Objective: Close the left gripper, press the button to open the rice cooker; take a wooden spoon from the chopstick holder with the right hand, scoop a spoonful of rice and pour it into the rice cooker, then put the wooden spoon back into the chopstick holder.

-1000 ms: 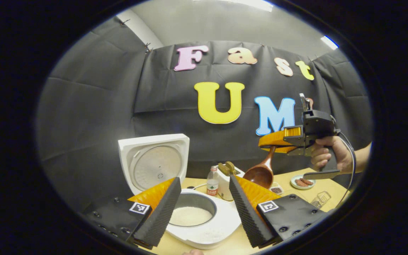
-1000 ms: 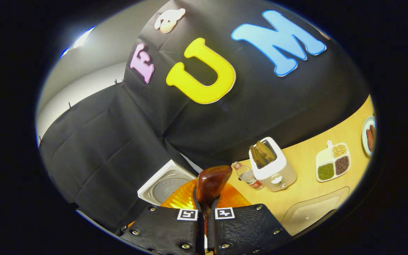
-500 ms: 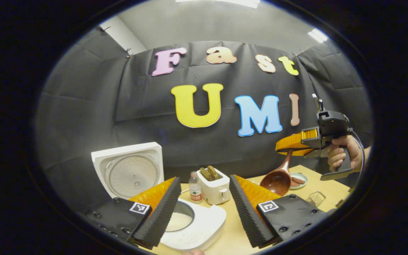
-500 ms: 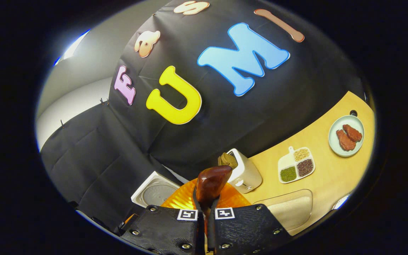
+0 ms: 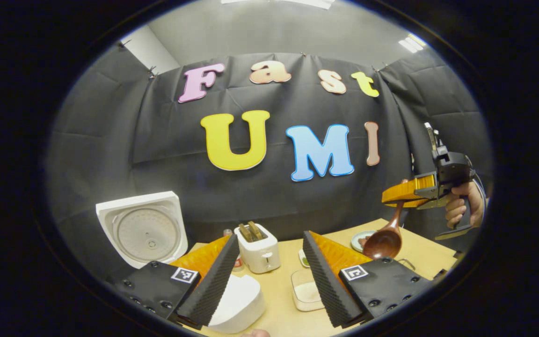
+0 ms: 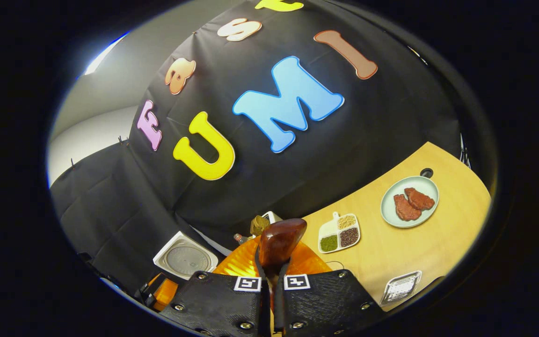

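The white rice cooker point(image 5: 236, 304) stands with its lid point(image 5: 143, 229) raised, behind my left gripper point(image 5: 269, 276), which is open with nothing between its fingers. A clear tray of rice point(image 5: 304, 292) lies on the table between those fingers. At the right, a hand point(image 5: 461, 206) holds my right gripper point(image 5: 410, 192) above the table, and the wooden spoon point(image 5: 384, 241) hangs from it, bowl down. In the right gripper view my right gripper point(image 6: 272, 290) is shut on the wooden spoon's handle point(image 6: 276, 243). The metal chopstick holder point(image 6: 400, 286) sits low at the right, and the cooker lid point(image 6: 185, 257) at the lower left.
A white toaster point(image 5: 256, 245) with toast stands behind the cooker. A divided dish of beans point(image 6: 338, 232) and a plate of meat point(image 6: 409, 201) lie on the wooden table point(image 6: 391, 248). The black cloth wall closes the back.
My right gripper has carried the spoon to the right, away from the cooker. The left gripper view has swung right, so the cooker slid left; the rice tray now shows between its open fingers.
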The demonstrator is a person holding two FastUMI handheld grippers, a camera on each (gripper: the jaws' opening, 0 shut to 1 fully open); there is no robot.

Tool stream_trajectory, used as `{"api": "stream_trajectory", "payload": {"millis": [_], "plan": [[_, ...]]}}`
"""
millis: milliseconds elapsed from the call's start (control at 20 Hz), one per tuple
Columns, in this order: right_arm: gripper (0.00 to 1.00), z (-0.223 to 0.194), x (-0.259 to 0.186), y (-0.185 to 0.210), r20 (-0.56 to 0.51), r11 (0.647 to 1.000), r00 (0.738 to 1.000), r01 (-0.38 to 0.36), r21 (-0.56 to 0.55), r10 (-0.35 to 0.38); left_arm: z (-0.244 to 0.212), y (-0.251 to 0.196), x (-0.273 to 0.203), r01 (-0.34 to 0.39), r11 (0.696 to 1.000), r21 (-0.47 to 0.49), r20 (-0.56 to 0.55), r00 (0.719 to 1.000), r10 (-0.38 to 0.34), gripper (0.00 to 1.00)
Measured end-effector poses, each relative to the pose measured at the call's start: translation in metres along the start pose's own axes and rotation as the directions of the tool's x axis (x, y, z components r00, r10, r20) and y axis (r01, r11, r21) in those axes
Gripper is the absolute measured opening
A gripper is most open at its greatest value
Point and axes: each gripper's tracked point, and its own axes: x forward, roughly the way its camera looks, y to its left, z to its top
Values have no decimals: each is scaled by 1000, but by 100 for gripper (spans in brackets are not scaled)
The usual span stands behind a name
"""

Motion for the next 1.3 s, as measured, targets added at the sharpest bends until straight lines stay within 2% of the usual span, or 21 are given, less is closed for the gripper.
{"api": "stream_trajectory", "payload": {"millis": [300,500,600,900,1300], "plan": [[4,10,-31,-61,47,990,991,131,-48,-128,5,-28,6,21,1000,13,-9,1000,-21,96],[4,10,-43,-114,84,955,960,276,-113,-268,4,-37,5,25,1000,15,-17,1000,-25,95],[4,2,-45,-131,82,937,948,318,-145,-309,1,-40,3,30,999,25,-36,999,-29,95],[4,-40,-34,-172,28,889,920,385,-247,-391,-7,-28,-4,-8,1000,23,-64,998,9,96],[4,-95,-14,-189,-35,860,919,355,-366,-394,-13,-10,-10,-52,999,-8,-93,994,51,95]]}}
